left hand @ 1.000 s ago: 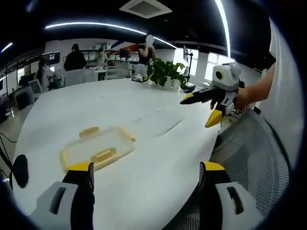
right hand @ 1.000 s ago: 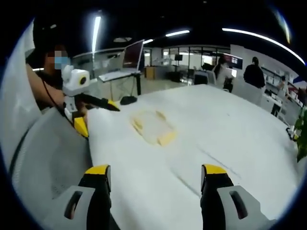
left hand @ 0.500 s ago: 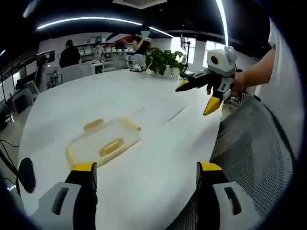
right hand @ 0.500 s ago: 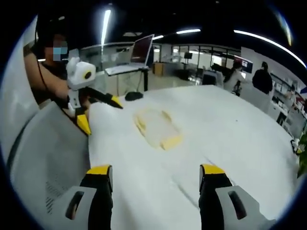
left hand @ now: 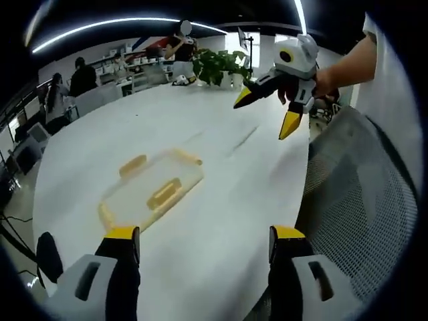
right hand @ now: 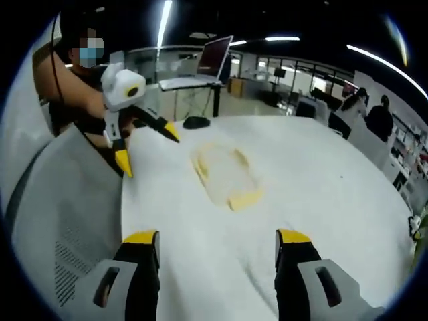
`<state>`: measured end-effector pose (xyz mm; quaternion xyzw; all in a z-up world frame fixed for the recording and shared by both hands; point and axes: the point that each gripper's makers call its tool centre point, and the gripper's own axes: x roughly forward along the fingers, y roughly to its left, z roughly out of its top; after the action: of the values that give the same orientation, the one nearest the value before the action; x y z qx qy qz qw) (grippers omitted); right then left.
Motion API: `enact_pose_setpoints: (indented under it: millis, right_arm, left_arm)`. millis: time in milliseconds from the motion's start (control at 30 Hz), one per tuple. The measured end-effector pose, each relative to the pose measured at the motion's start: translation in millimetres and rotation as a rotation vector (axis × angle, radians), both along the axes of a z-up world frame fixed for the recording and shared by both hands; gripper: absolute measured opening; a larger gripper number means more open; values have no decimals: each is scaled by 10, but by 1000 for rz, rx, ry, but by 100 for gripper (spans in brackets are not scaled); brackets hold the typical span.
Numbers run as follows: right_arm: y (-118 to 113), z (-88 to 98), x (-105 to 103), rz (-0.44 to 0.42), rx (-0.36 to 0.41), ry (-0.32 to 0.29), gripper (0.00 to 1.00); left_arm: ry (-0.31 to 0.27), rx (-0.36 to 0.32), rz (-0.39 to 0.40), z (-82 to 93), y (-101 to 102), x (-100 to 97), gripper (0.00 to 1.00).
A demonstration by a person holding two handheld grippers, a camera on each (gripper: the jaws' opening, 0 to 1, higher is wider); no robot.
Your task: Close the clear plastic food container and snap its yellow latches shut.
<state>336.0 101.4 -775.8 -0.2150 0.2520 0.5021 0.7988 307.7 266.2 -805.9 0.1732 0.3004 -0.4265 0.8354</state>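
Both grippers are closing in on the container (left hand: 150,192), left gripper (left hand: 200,241) and right gripper (right hand: 217,244) jaws apart, empty; latches (left hand: 164,194) aren't snapped yet.

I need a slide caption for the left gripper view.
Open left gripper above white table, facing clear plastic container with yellow latches.

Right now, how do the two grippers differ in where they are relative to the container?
In the left gripper view, the left gripper hangs just short of the food container, while the right gripper is held well off beyond it, near the mesh chair. Both have yellow-tipped jaws spread open, and neither touches the container.
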Motion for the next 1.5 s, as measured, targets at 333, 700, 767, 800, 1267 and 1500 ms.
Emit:
enact_pose_setpoints:
  millis: [333, 700, 767, 800, 1267, 1500]
  right_arm:
    - [151, -37, 51, 65, -33, -2, 69]
    - [216, -137, 113, 105, -77, 3, 68]
    - [226, -145, 136, 111, -84, 0, 67]
    - [231, -154, 149, 117, -91, 0, 67]
    - [290, -252, 324, 156, -147, -4, 65]
    - [342, -288, 381, 177, -166, -3, 64]
  left_arm:
    - [3, 57, -25, -55, 129, 70, 77]
    - [12, 111, -42, -130, 269, 186, 75]
    - [14, 123, -49, -145, 288, 199, 75]
    - [16, 127, -51, -154, 297, 204, 75]
    - [17, 197, -89, -220, 461, 391, 73]
    - [8, 230, -114, -234, 529, 493, 72]
